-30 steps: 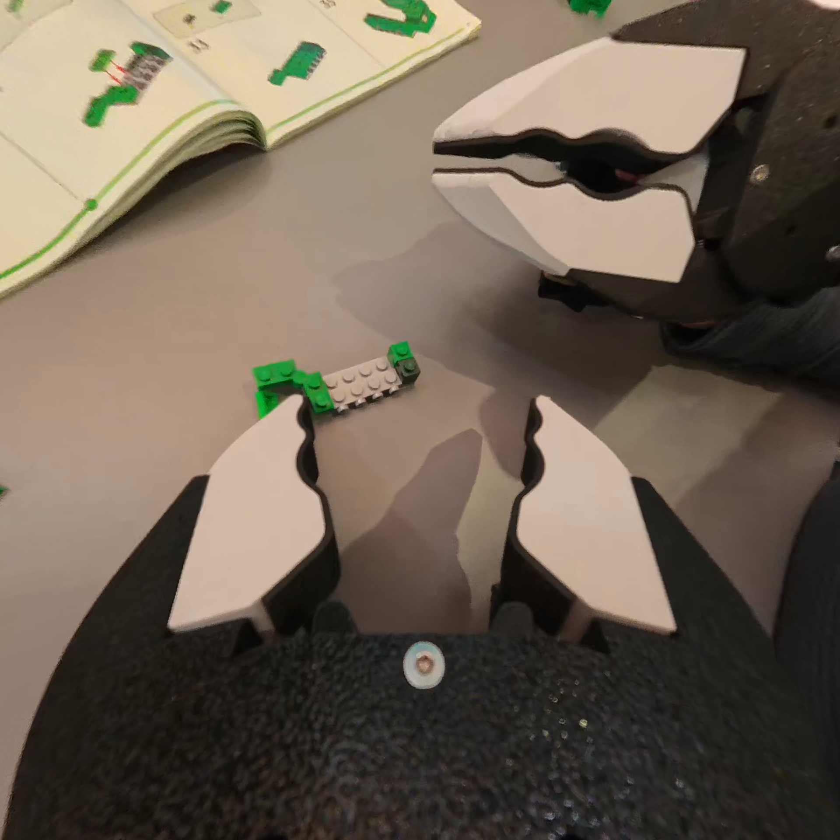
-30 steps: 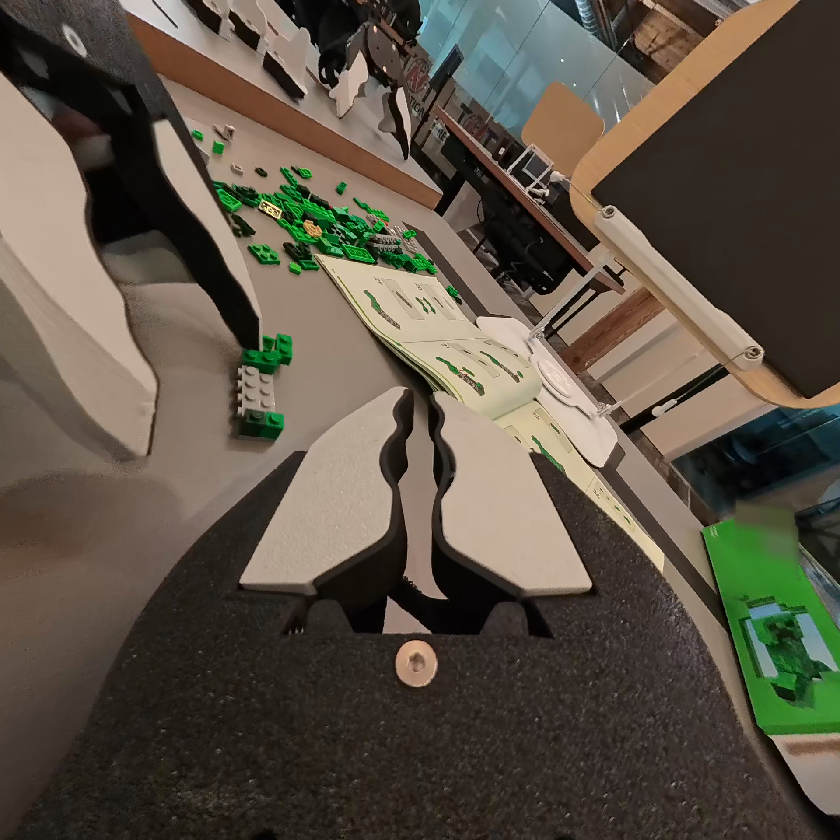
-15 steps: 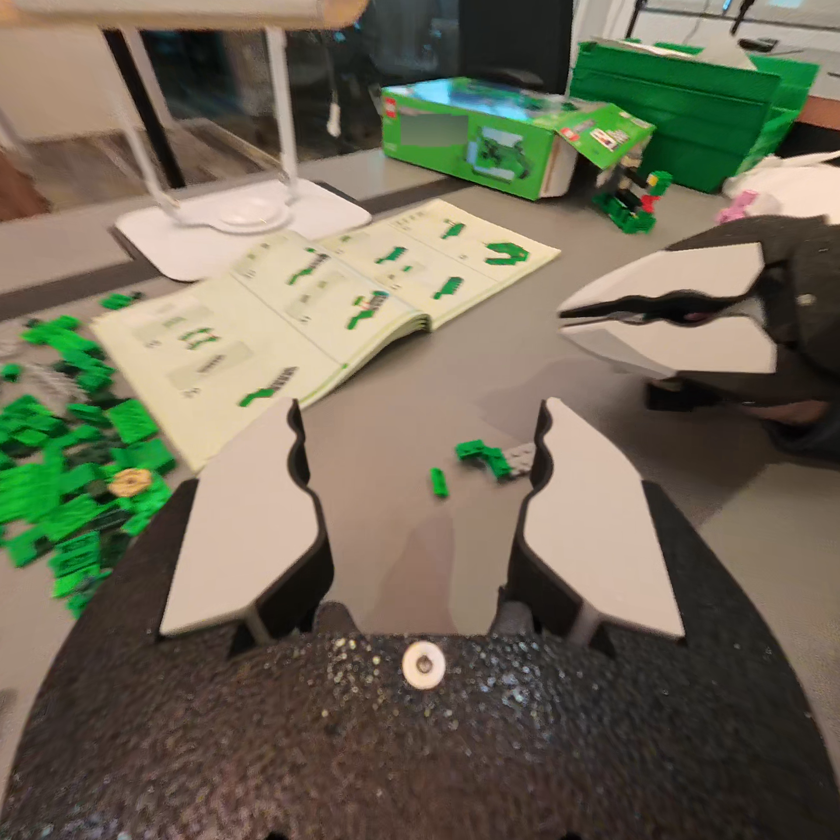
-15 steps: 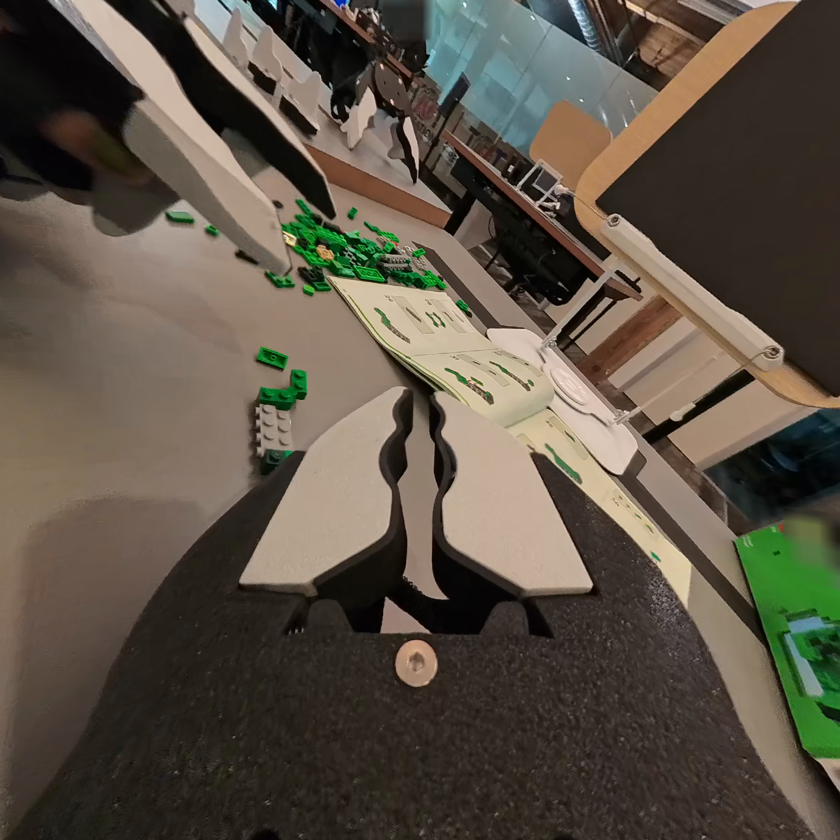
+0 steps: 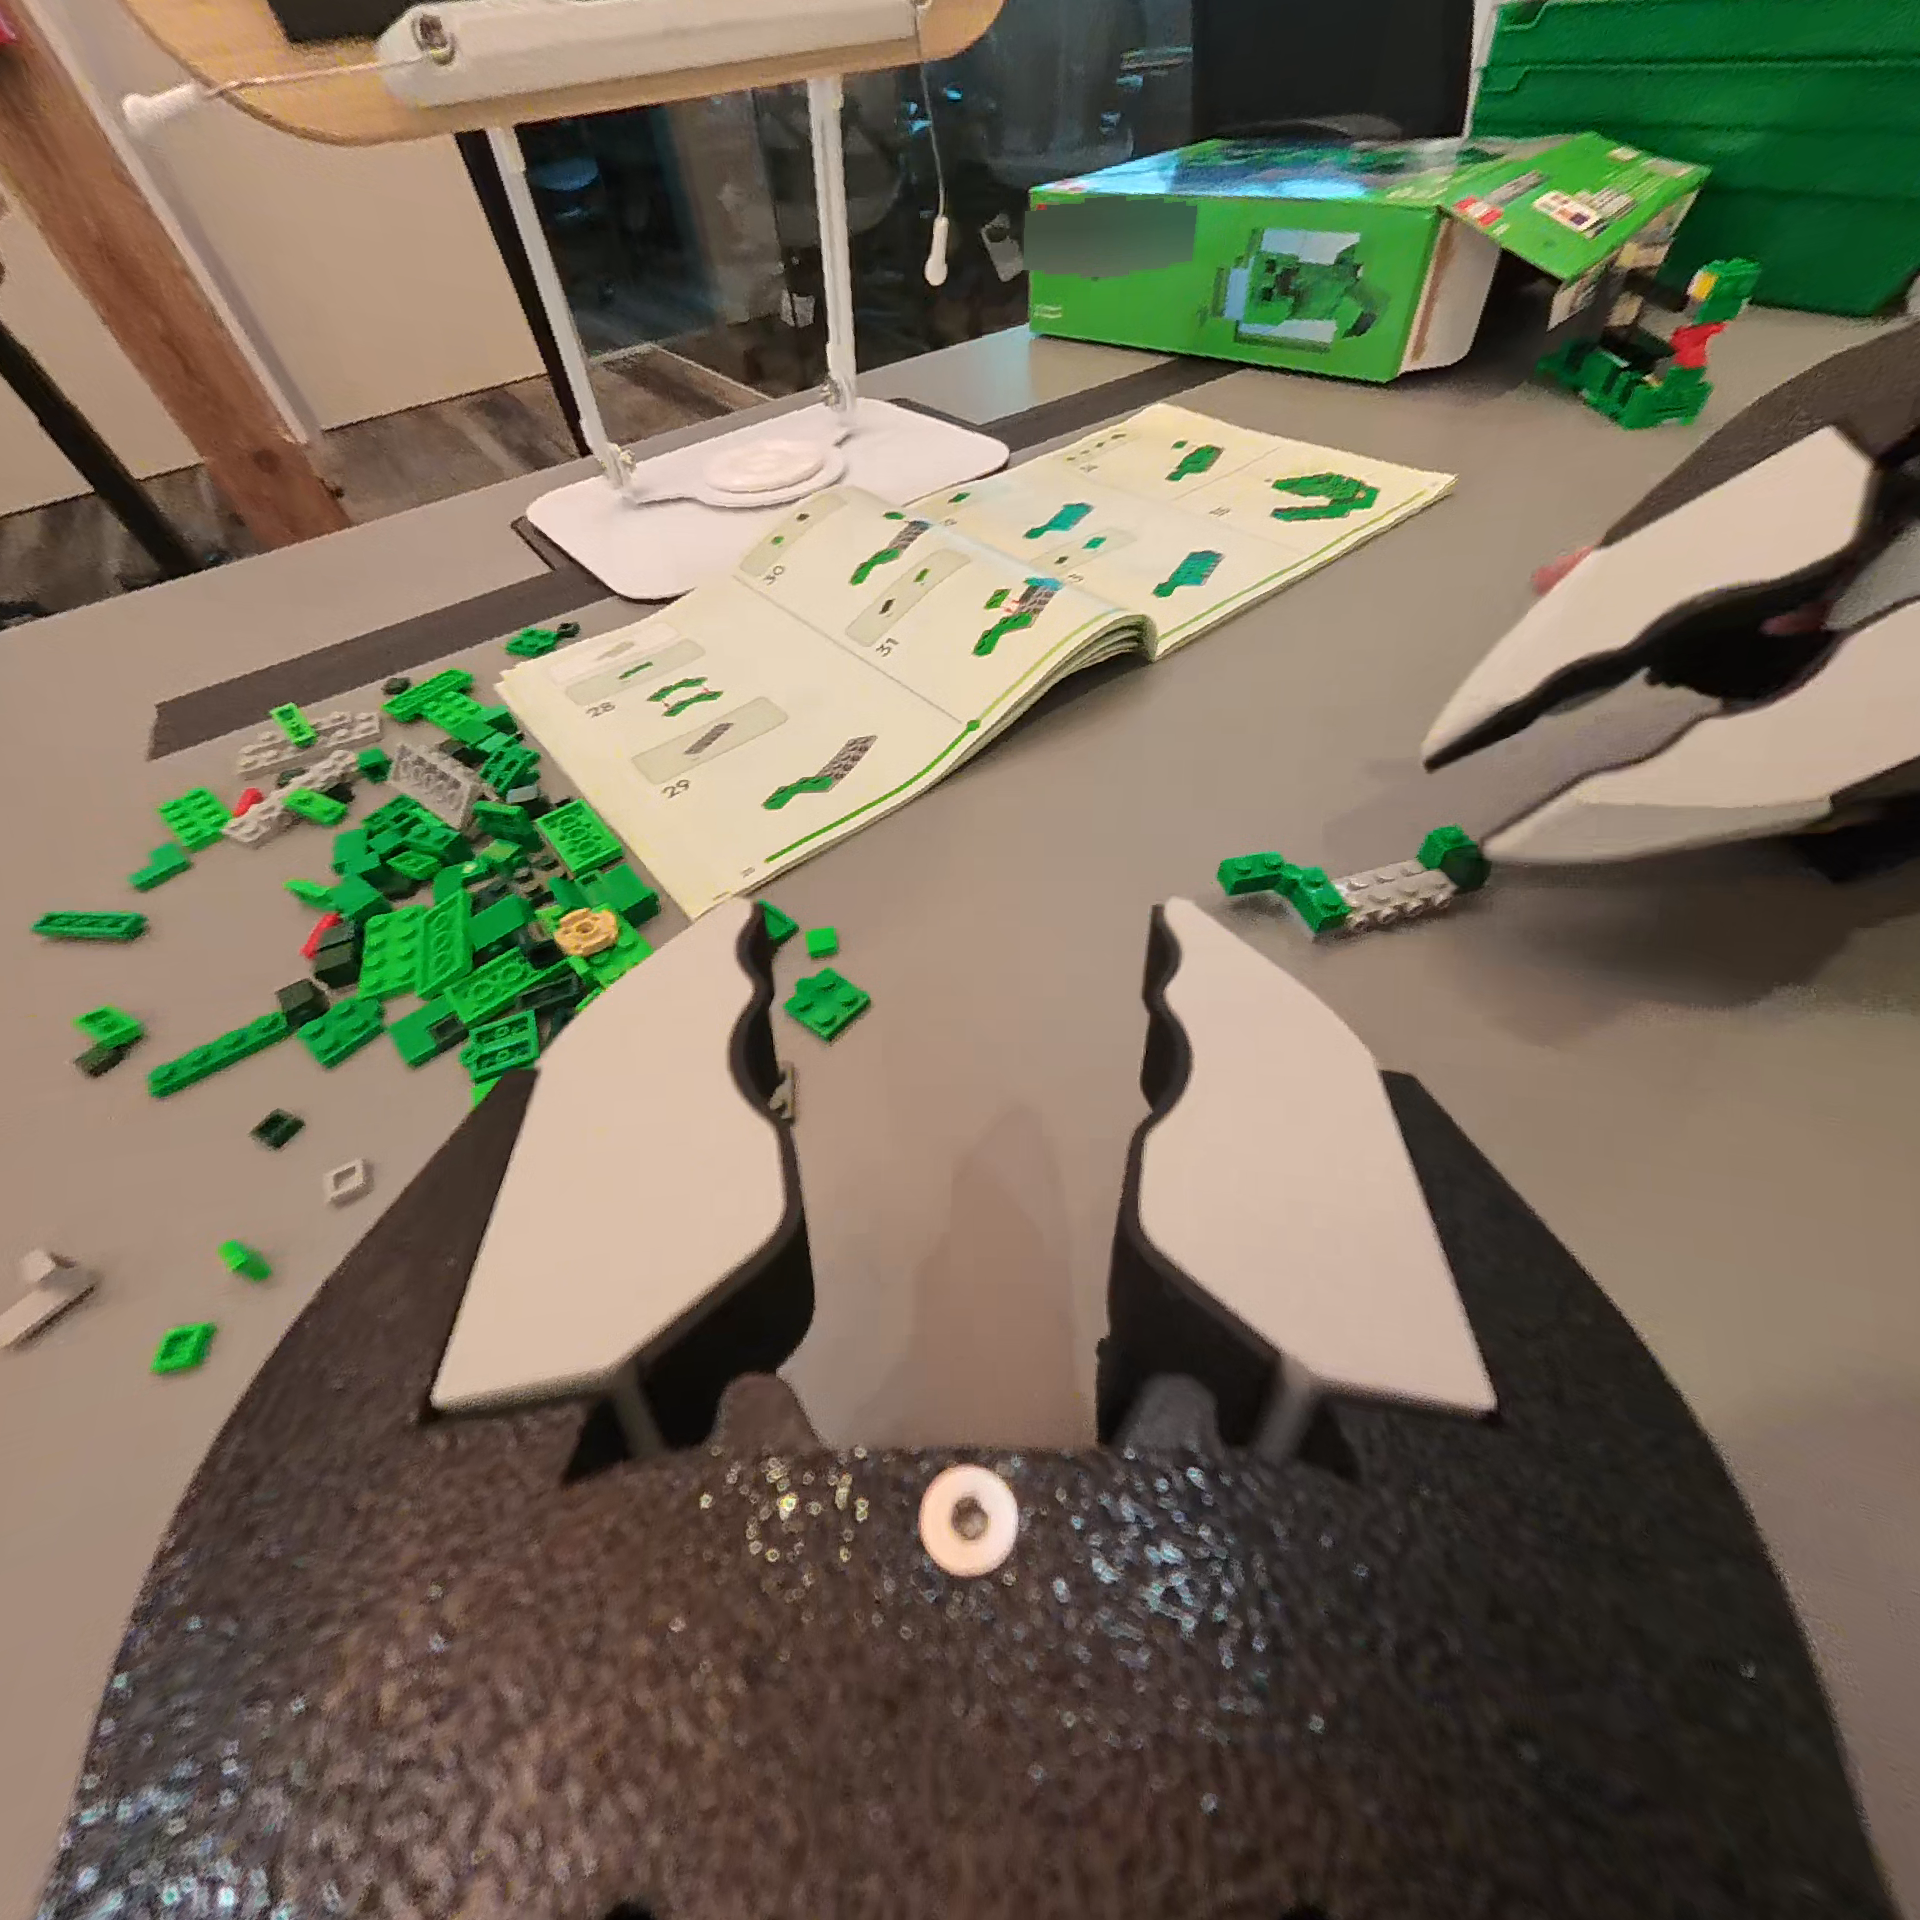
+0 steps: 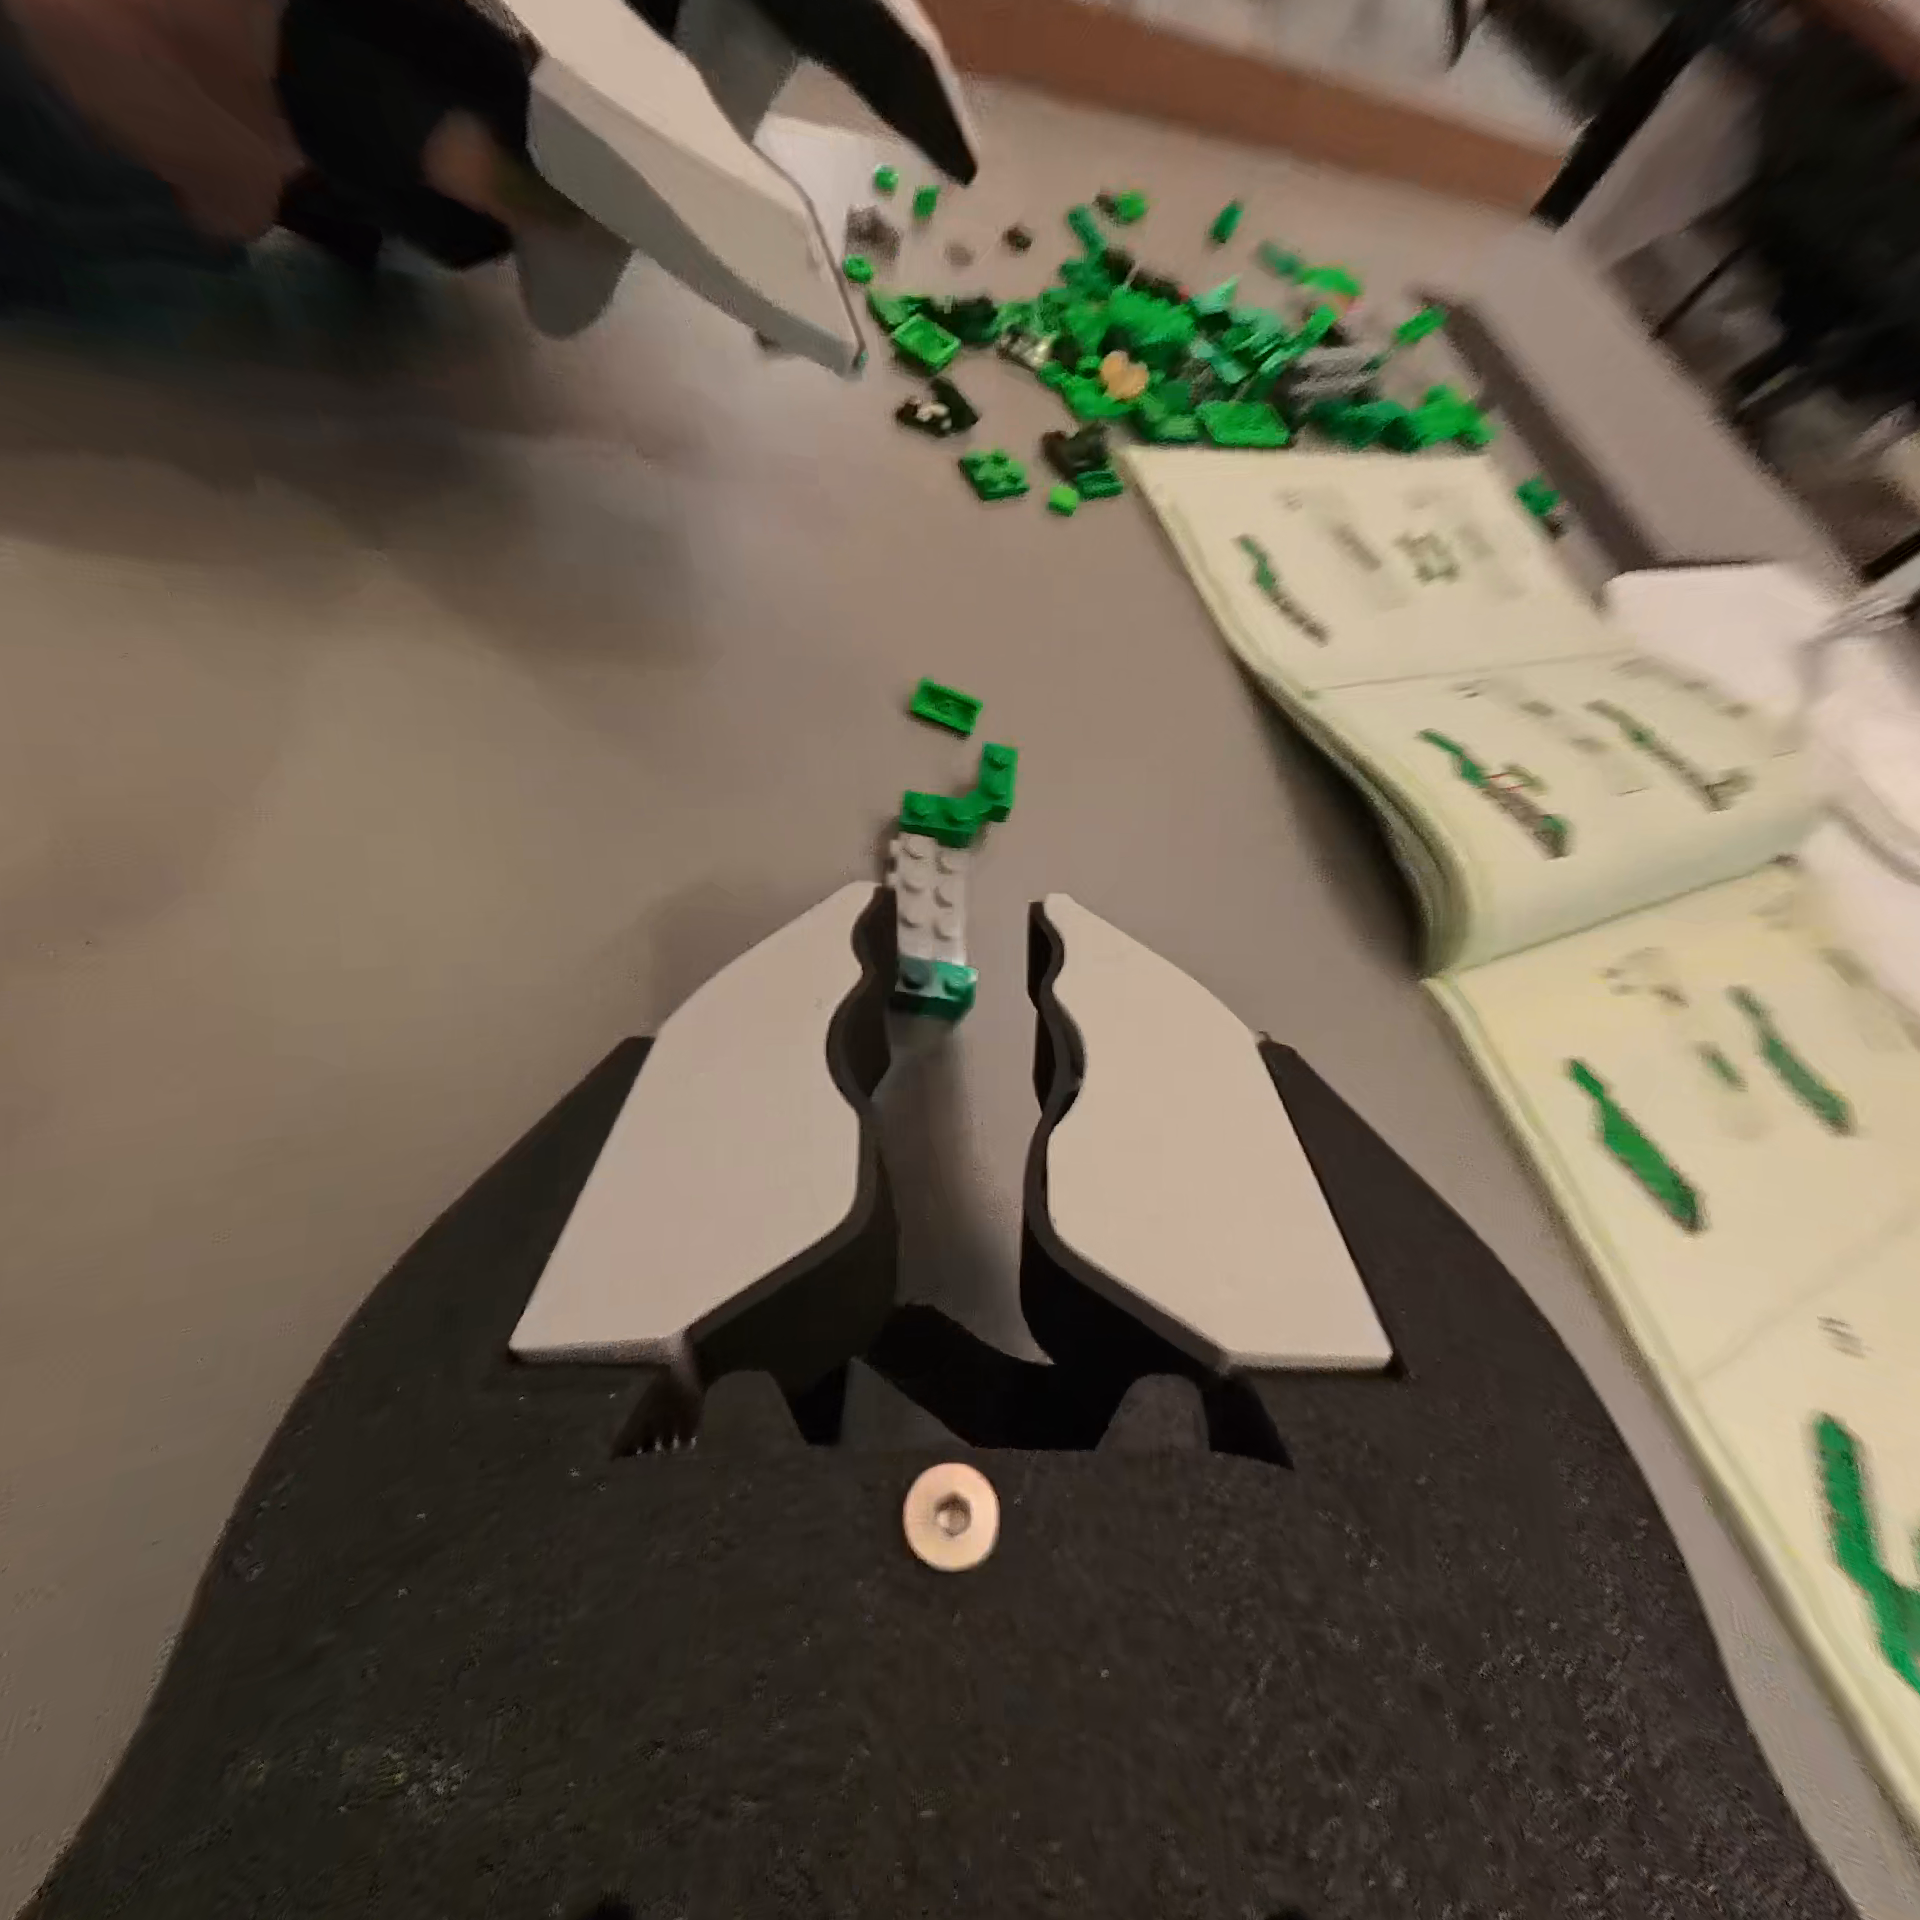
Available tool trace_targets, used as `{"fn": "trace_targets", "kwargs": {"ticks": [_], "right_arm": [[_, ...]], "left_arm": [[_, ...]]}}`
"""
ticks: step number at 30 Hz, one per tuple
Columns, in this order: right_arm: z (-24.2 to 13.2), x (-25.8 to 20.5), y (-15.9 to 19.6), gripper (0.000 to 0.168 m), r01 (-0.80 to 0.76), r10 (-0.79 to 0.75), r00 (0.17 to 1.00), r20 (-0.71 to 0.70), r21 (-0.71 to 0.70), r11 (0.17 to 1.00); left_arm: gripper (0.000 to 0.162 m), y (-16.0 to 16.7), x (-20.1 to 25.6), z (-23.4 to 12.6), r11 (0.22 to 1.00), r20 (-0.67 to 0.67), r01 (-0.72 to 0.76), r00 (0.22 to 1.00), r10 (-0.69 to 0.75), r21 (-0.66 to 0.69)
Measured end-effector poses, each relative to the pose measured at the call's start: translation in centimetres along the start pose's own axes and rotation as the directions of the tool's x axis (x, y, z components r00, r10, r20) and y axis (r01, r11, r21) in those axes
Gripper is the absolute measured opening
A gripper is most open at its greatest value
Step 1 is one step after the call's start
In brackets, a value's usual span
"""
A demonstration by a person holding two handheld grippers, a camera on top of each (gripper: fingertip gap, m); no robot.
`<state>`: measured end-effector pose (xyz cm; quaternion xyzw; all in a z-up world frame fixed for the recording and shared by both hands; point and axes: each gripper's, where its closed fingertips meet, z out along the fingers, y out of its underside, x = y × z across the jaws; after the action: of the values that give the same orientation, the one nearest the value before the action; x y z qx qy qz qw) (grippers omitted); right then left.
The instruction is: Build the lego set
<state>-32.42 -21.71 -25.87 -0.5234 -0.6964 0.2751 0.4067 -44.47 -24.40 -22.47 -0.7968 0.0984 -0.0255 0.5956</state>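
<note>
A small assembly (image 5: 1340,888) of a grey plate with green bricks at both ends lies flat on the grey table (image 5: 1039,1018). My right gripper (image 6: 956,899) is open, and its fingers straddle the dark green end of the assembly (image 6: 935,935), which lies close to the left finger. In the left wrist view the right gripper (image 5: 1455,805) comes in from the right, its lower tip at that end. My left gripper (image 5: 956,925) is open and empty, low over the table, left of the assembly and next to the pile of loose bricks (image 5: 416,935).
An open instruction booklet (image 5: 935,644) lies behind the assembly. A white lamp base (image 5: 769,488), a green box (image 5: 1299,260), a small built figure (image 5: 1631,364) and green bins (image 5: 1714,125) stand at the back. Loose green plates (image 5: 826,1003) lie by my left fingers.
My left gripper has drawn back from the assembly and swung left toward the brick pile. My right gripper has opened and come down around the assembly's dark green end.
</note>
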Motion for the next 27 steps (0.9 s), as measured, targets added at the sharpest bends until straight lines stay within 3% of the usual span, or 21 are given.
{"fn": "trace_targets", "kwargs": {"ticks": [3,9,12,14,16,20,24,27], "right_arm": [[0.8,-0.1,-0.1,0.027,-0.046,0.047,0.999,0.016,-0.05,0.998],[1.2,0.0,1.2,0.029,0.039,-0.033,0.999,0.036,-0.181,0.983],[0.7,1.7,2.0,0.027,0.064,-0.071,0.997,-0.024,-0.219,0.974],[0.4,2.0,1.2,0.027,0.031,-0.034,0.999,-0.02,-0.149,0.988],[0.1,2.2,-0.6,0.027,-0.022,0.023,1.0,-0.02,0.006,1.0],[-1.2,3.4,-2.9,0.026,-0.065,0.093,0.991,-0.097,0.26,0.963],[-3.8,4.1,-5.3,0.016,0.044,0.07,0.972,-0.223,0.471,0.881],[-4.5,3.8,-5.9,0.013,0.073,0.071,0.966,-0.25,0.525,0.848]], "left_arm": [[0.068,-0.1,-0.3,-0.1,1.0,0.026,-0.016,1.0,0.016,0.014],[0.068,-0.3,-0.5,-0.2,0.998,0.062,-0.053,0.997,0.051,0.029],[0.059,-0.1,-0.2,0.1,0.998,0.035,-0.059,0.998,0.059,0.007],[0.059,0.0,0.0,0.2,0.998,0.024,-0.059,0.998,0.059,-0.001],[0.059,-0.1,0.0,0.3,0.998,0.025,-0.066,0.998,0.066,0.002],[0.059,-0.3,0.1,0.4,0.995,0.034,-0.099,0.995,0.099,0.02],[0.056,-0.2,0.4,0.6,0.991,0.039,-0.134,0.99,0.134,0.01],[0.054,-0.2,0.3,0.7,0.992,0.041,-0.125,0.991,0.124,0.006]]}}
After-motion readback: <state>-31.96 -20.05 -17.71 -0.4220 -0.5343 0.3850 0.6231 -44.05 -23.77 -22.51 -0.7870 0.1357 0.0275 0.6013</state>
